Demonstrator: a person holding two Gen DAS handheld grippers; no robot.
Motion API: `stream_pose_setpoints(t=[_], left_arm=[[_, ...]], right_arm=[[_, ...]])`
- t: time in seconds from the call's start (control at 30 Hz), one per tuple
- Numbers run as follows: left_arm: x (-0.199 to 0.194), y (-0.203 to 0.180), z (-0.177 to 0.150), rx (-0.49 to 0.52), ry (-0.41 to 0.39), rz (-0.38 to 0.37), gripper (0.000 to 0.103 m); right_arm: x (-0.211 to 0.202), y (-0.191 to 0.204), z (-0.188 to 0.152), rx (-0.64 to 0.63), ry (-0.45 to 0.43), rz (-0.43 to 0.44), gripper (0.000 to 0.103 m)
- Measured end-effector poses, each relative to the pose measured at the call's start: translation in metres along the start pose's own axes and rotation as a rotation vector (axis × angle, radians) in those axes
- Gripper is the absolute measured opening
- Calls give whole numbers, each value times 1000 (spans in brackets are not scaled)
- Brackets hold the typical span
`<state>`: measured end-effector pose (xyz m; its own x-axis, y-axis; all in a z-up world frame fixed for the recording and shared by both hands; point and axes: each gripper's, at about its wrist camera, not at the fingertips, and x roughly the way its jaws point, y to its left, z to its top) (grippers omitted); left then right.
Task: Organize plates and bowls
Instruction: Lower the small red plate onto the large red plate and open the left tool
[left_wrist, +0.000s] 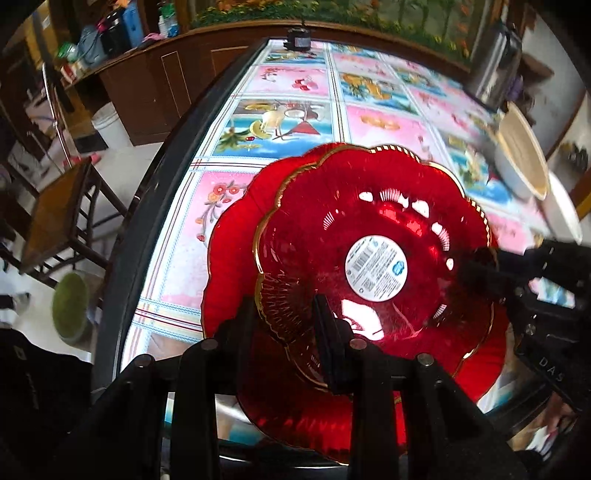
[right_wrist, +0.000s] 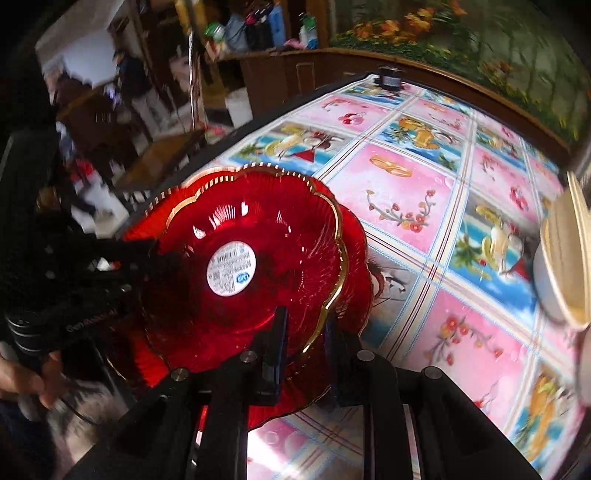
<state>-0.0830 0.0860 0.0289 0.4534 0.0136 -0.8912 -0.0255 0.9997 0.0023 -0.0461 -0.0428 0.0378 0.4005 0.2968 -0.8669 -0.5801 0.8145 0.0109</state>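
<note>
A red glass plate (left_wrist: 369, 221) with a gold scalloped rim and a round white sticker sits just over a second red plate (left_wrist: 229, 258) that lies on the table. My left gripper (left_wrist: 288, 325) is shut on the upper plate's near rim. My right gripper (right_wrist: 304, 332) is shut on the opposite rim of the same plate (right_wrist: 240, 240); the lower plate (right_wrist: 354, 258) shows beneath it. Each gripper shows in the other's view, the right one (left_wrist: 491, 266) and the left one (right_wrist: 136, 254).
The table carries a pink and blue picture tablecloth (left_wrist: 288, 122). A white bowl with a tan rim (left_wrist: 521, 158) sits at the right, also in the right wrist view (right_wrist: 561, 266). A small black object (left_wrist: 297, 38) stands at the far edge. A wooden chair (left_wrist: 59, 214) is left of the table.
</note>
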Motion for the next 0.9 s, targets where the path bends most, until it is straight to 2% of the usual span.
stream_pose_setpoints(t=[0.1, 0.23, 0.4, 0.67, 0.83, 0.9], left_arm=[[0, -2, 0, 23, 11, -3, 37], [1, -6, -1, 38, 19, -12, 48], [1, -8, -1, 36, 29, -17, 49], [-3, -4, 0, -9, 40, -70, 51], [-15, 0, 3, -29, 5, -81, 63], [-20, 1, 4, -32, -9, -78, 63]], right_arm=[[3, 5, 4, -48, 32, -29, 24], [6, 7, 7, -68, 52, -30, 31], [4, 4, 7, -42, 53, 3, 34], [-2, 0, 7, -20, 55, 49, 39], [-8, -3, 7, -15, 41, 63, 45], [-13, -5, 8, -9, 27, 63, 48]])
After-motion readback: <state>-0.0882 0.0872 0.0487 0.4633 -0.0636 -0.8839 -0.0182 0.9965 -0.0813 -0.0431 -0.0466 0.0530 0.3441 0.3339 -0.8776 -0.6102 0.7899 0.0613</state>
